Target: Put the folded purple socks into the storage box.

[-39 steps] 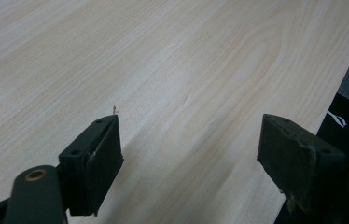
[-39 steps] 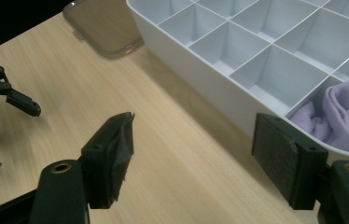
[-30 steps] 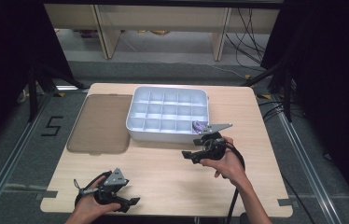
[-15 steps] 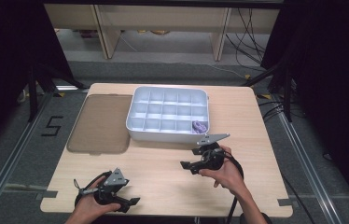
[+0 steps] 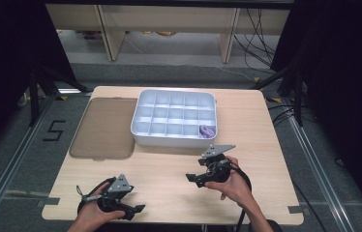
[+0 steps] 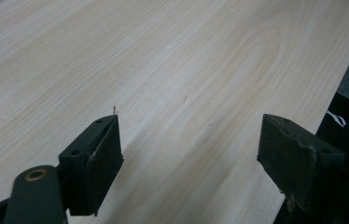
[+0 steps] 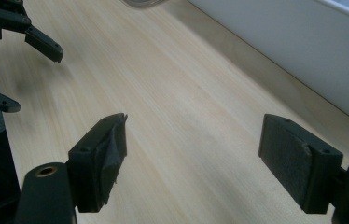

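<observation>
A white tray (image 5: 174,140) of many compartments stands at mid-table. A small purple thing (image 5: 207,131) lies in its near right compartment. My right gripper (image 5: 196,170) hovers low over the wood in front of the tray and points left. In the right gripper view its jaws (image 7: 193,140) stand wide apart. They have just been opening, with nothing between them. The tray's white wall (image 7: 303,42) runs along that view's upper right. My left gripper (image 5: 138,210) rests near the front edge, open, with bare wood between its jaws (image 6: 189,140).
A brown translucent lid (image 5: 104,128) lies flat to the left of the tray. The table's front edge is close to the left gripper. The left gripper (image 7: 23,32) shows at the top left of the right gripper view.
My right gripper has drawn back from the tray's near right corner toward the person, a little left and lower. The purple thing stays in its compartment. The left hand has not moved.
</observation>
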Motion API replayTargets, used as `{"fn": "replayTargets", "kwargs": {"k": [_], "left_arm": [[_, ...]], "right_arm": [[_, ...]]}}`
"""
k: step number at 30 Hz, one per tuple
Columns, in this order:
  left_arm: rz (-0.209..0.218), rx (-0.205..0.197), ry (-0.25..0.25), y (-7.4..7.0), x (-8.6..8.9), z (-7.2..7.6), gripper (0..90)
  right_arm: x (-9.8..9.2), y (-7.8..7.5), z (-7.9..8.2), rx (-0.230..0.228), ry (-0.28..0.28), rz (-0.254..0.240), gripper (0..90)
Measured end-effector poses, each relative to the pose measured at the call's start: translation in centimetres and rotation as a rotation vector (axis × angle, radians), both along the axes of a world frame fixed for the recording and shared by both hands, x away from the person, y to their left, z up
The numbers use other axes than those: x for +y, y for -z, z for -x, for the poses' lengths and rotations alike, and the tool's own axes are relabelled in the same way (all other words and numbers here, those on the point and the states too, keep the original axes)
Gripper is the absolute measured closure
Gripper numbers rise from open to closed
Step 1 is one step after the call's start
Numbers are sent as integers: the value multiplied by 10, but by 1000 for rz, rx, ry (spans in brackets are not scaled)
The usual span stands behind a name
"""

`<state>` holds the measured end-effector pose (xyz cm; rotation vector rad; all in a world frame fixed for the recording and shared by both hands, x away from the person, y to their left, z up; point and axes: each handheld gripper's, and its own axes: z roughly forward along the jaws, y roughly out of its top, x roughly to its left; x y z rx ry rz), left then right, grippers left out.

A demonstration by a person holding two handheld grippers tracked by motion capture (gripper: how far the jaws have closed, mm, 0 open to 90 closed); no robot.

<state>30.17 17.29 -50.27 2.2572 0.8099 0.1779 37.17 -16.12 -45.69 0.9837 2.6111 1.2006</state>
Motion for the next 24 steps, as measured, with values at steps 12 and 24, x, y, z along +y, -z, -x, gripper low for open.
{"fn": "replayTargets", "kwargs": {"k": [12,24], "left_arm": [[-10,-5,26,-2,1,0,208],[-7,-6,21,-1,0,0,209]], "right_arm": [[1,10,12,16,-14,11,229],[-1,19,27,11,-29,13,212]]}}
